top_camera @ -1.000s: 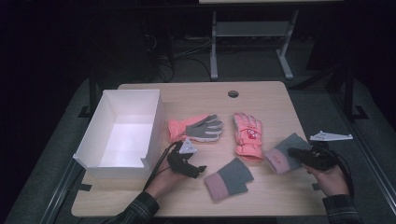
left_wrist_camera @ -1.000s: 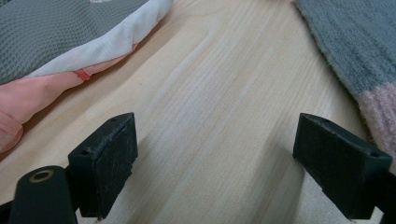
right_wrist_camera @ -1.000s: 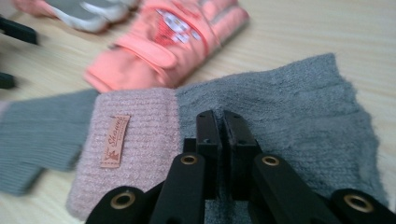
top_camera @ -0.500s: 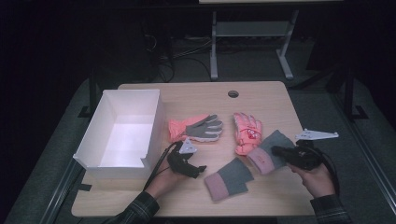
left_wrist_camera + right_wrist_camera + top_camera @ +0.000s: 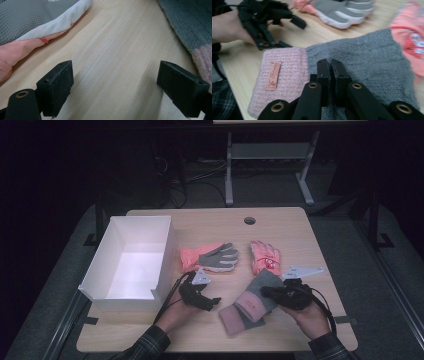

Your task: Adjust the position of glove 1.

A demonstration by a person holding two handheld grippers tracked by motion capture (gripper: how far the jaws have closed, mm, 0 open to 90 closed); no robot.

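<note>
At the lower right of the high view your right gripper (image 5: 266, 293) is closed on the grey-pink mitten (image 5: 256, 296), while your left gripper (image 5: 212, 303) rests open at lower centre.

Grey knit mitten with pink cuff (image 5: 256, 294) is lying flat near the table's front edge, right of centre, tan label on its cuff, overlapping a second grey-pink mitten (image 5: 231, 318) beneath it. Right gripper (image 5: 267, 292) is sitting on its grey part, jaws pressed together. Two salmon gloves are lying mid-table: one palm-up, grey-palmed (image 5: 212, 256), one (image 5: 265, 258) to its right.
</note>
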